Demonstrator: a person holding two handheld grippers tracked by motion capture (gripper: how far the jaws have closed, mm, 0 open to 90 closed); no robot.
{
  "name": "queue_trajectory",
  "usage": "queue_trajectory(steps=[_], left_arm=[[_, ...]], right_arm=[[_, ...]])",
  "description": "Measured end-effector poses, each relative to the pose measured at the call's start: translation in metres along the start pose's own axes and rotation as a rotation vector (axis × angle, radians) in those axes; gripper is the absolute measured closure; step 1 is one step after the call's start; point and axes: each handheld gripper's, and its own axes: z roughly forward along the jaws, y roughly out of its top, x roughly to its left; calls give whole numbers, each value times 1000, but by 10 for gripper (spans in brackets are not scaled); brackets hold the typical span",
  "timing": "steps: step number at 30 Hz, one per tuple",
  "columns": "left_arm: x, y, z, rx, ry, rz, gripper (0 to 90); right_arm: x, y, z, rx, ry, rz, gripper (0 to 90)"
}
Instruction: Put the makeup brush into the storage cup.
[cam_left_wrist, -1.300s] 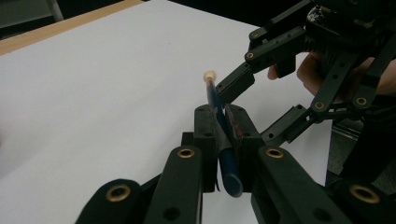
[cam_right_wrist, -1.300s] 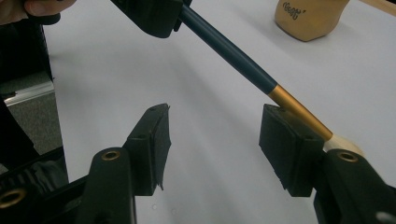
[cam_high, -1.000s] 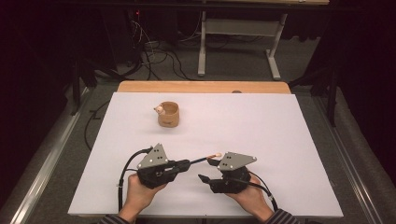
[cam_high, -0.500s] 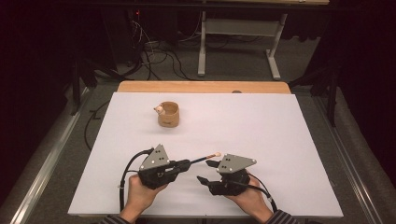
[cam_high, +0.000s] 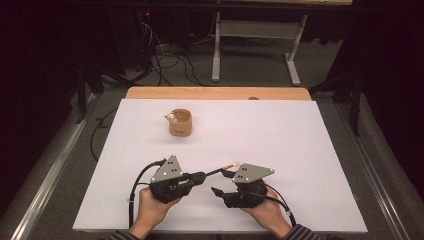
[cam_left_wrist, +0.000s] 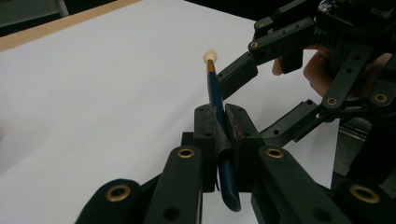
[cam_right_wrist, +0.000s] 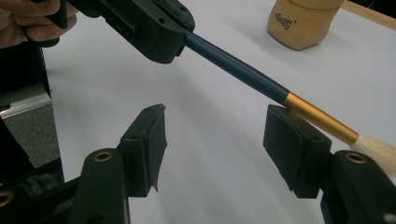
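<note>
Left gripper view is showing the left tool (cam_left_wrist: 223, 122) clamping a paintbrush (cam_left_wrist: 214, 86), while the right tool (cam_right_wrist: 215, 140), gaping wide, is gripping nothing, handover seemingly unfinished.

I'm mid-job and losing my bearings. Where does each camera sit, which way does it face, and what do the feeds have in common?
High view: above the person's side, looking forward and down at the white table; both hands and forearms enter from below.
Left gripper view: rides the left tool, clamped on the brush; the right tool sits ahead.
Right gripper view: rides the open right tool, facing the wooden cup; a left-hand thumb shows.
Shared: all three show the brush.
</note>
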Motion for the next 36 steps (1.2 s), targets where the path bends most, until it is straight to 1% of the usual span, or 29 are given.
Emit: queue_trajectory(steps=[5,10,12,15,17,21,22,26,28,29,30,32,33,35,36], left_arm=[[0,-1,1,1,1,-3,844],[0,-1,1,1,1,-1,844],[-2,0,2,2,-7,5,845],[-3,0,2,2,-9,7,845],[-2,-1,3,7,-10,5,845],[-3,-1,4,15,-7,12,844],[-3,-1,5,16,-6,14,844],[-4,-1,5,22,-2,21,845],[-4,-1,6,28,-1,25,845],[-5,-1,7,29,-2,26,845],[-5,-1,7,30,-2,27,845],[-5,-1,7,28,1,28,845],[-5,-1,7,28,1,28,845],[-6,-1,6,26,4,30,845],[-6,-1,6,22,7,31,845]], right_arm=[[0,1,-1,-15,-5,-4,412],[1,1,-1,-17,-7,-8,411],[0,0,2,3,-7,-11,397],[-1,-1,4,11,-7,-5,397],[-1,1,2,-7,-12,-11,399],[-2,2,-2,-23,-17,-3,399],[-2,2,-2,-38,-15,3,399],[-3,3,-4,-44,-9,9,404],[-4,3,-5,-60,-4,22,408],[-4,4,-6,-60,-6,36,408],[-5,4,-7,-68,-4,34,408],[-7,4,-8,-78,1,51,409],[-7,4,-8,-78,1,51,409],[-9,4,-9,-94,14,93,421],[-10,4,-10,-101,17,102,426]])
